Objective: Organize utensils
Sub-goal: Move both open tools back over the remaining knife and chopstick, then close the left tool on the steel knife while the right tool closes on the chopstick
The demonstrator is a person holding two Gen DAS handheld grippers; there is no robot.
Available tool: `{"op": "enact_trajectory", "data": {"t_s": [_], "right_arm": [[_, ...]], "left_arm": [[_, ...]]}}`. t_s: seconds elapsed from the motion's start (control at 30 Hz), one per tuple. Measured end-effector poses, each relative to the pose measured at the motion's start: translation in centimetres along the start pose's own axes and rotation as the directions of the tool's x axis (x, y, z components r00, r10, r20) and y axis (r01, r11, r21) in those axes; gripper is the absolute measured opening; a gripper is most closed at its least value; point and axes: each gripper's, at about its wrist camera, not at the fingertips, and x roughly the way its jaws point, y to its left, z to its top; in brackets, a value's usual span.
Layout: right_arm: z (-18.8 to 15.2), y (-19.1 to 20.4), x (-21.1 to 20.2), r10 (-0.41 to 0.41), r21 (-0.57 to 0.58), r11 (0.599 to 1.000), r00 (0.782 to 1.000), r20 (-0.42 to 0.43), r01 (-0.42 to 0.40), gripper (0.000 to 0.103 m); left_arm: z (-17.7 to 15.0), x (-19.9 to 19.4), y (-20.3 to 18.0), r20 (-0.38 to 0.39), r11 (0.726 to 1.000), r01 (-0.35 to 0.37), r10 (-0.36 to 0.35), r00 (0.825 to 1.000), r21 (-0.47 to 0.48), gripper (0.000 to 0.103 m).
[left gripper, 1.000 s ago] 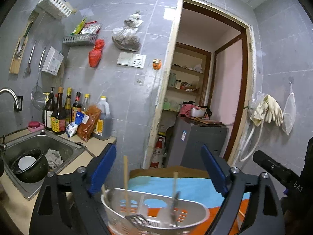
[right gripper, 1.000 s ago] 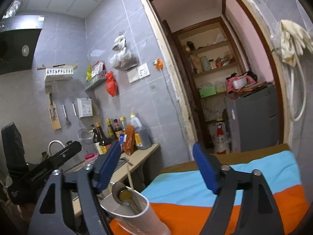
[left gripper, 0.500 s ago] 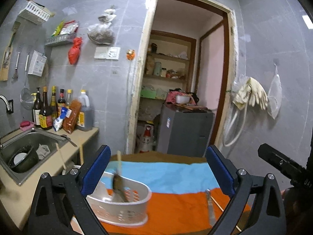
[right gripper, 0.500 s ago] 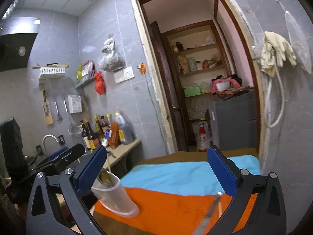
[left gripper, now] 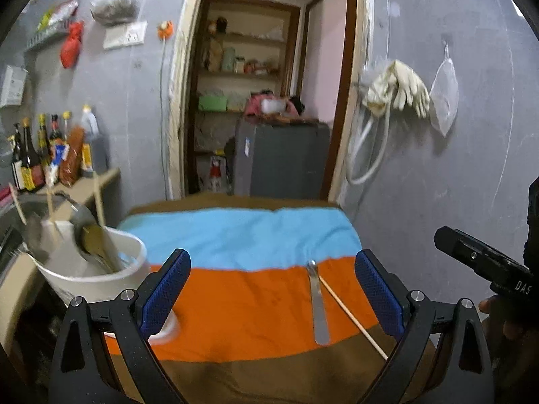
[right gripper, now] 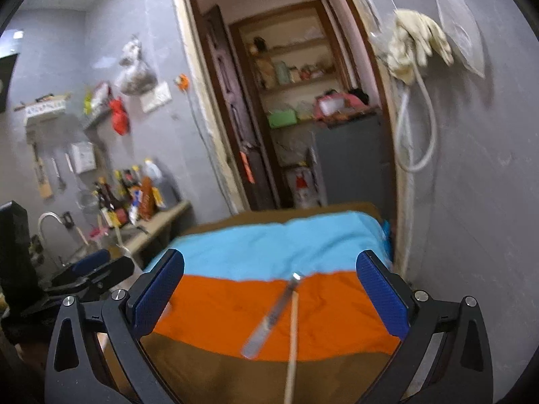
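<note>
Two black handheld grippers with blue pads face a bench [left gripper: 242,363] covered by a striped cloth of sky blue, orange and brown [left gripper: 242,235]. The left gripper [left gripper: 273,289] has its jaws spread wide and holds nothing. The right gripper [right gripper: 269,289] likewise has its jaws wide apart and empty. A flat silver metal utensil [left gripper: 318,306] lies on the orange stripe, just beside a thin pale wooden chopstick [left gripper: 350,316]; their far ends meet. At the bench's left edge stands a white plastic basket [left gripper: 101,269] holding a metal ladle and wooden-handled utensils.
</note>
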Motion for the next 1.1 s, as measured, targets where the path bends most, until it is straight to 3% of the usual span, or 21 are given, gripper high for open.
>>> {"op": "enact_trajectory", "data": {"t_s": [0.07,0.23,0.57,0.77,0.87,0.93,1.0,1.1], "right_arm": [[-1.0,-1.0,1.0,-0.018,-0.002,1.000,0.998,-0.061,0.017,0.103],[-3.5,-2.4,3.7,-0.047,-0.030,0.999,0.974,-0.224,0.041,0.070],[-6.7,-2.8,7.5,0.008,-0.039,0.999,0.912,-0.409,-0.026,0.047],[-7.8,-2.4,9.3,-0.021,-0.070,0.997,0.881,-0.473,-0.014,0.036],[-7.8,-2.2,9.8,-0.059,-0.095,0.995,0.882,-0.468,0.017,0.026],[-7.7,-2.1,10.1,-0.086,-0.120,0.992,0.884,-0.459,0.034,0.013],[-7.6,-2.3,10.5,-0.119,-0.137,0.989,0.885,-0.450,0.063,0.007],[-7.3,-3.8,10.4,-0.125,-0.099,0.991,0.888,-0.442,0.090,0.005]], "left_arm": [[-0.7,1.7,-0.2,-0.053,1.000,-0.001,0.001,0.999,-0.008,0.096],[-2.6,5.3,0.1,-0.195,0.999,0.007,-0.017,0.981,-0.053,0.095],[-4.4,9.3,1.0,-0.330,0.996,-0.006,-0.024,0.944,-0.088,0.095],[-4.8,10.7,0.4,-0.354,0.997,0.034,-0.054,0.934,-0.064,0.088],[-5.1,11.7,-0.1,-0.377,0.997,0.065,-0.077,0.923,-0.044,0.077],[-5.2,12.4,-0.6,-0.391,0.996,0.077,-0.085,0.916,-0.036,0.074],[-5.2,13.1,-0.9,-0.404,0.995,0.095,-0.101,0.909,-0.034,0.071],[-5.1,14.1,-1.4,-0.424,0.991,0.129,-0.134,0.895,-0.040,0.060]]}}
